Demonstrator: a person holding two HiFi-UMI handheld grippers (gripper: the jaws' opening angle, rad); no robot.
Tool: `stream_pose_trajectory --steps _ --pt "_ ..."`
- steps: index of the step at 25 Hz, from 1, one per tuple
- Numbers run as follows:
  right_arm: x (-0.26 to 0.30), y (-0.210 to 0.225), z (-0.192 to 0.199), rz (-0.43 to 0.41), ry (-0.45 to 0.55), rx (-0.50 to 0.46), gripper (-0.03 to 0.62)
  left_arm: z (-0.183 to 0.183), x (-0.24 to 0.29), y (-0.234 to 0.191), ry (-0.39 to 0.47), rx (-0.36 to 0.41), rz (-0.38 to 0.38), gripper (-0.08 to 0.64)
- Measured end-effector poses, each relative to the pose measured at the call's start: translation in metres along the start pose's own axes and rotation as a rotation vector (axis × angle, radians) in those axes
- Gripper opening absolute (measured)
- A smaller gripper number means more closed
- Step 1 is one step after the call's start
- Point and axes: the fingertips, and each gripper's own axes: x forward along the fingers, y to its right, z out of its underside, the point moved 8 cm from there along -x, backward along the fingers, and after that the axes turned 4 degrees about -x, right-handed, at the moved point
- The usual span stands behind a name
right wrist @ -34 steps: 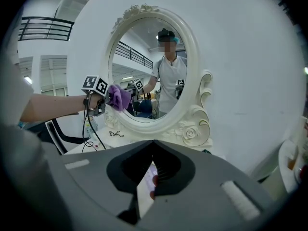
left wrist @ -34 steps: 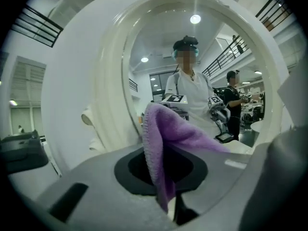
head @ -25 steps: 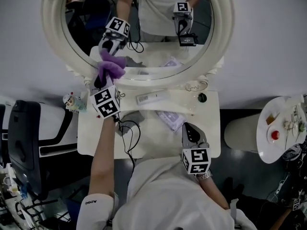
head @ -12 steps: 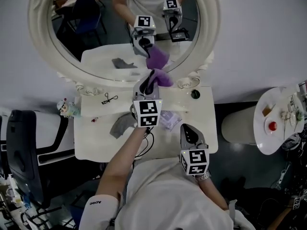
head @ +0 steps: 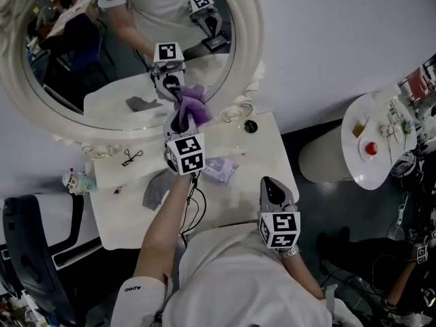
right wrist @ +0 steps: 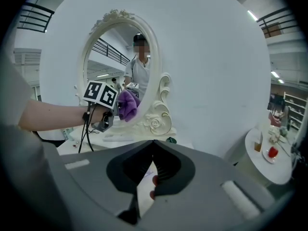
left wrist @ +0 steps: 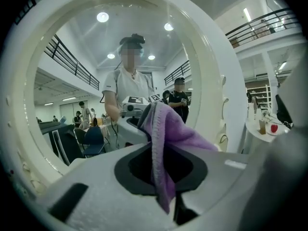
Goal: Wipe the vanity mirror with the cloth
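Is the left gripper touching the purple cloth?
Touching. The left gripper view shows the purple cloth pinched between the closed jaws of the left gripper, with cloth bunched beyond the tips and a strip hanging down.

Quick tally: one oval mirror [head: 248, 39], one white vanity table [head: 255, 157] under it, and one round side table [head: 354, 163] off to the right. Grippers: two, a left gripper [head: 181, 118] and a right gripper [head: 268, 180]. Cloths: two, one purple cloth [head: 196, 107] and one gray rag [head: 155, 188]. Small stuff, one each: a pale packet [head: 221, 169], a dark round cap [head: 251, 126], an eyelash curler [head: 131, 158] and a tiny toy figure [head: 76, 180] at the far left. One black chair [head: 37, 251] too. The bits on the side table are too small to count.
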Motion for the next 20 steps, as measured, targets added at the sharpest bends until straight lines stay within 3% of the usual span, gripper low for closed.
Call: stream_pose_trajectory --steps 6,15,20 --pt "0.002 -0.021 -0.007 -0.038 0.004 -0.039 0.008 0.0 -0.016 -0.038 -0.003 -0.003 -0.061 0.04" --pt "0.018 -0.062 -0.021 -0.156 0.021 -0.11 0.008 0.014 -0.055 -0.14 -0.027 -0.03 -0.268 0.04" --pt "0.028 -0.086 -0.026 -0.225 0.024 -0.163 0.008 0.02 -0.078 -0.18 -0.035 -0.052 -0.347 0.04"
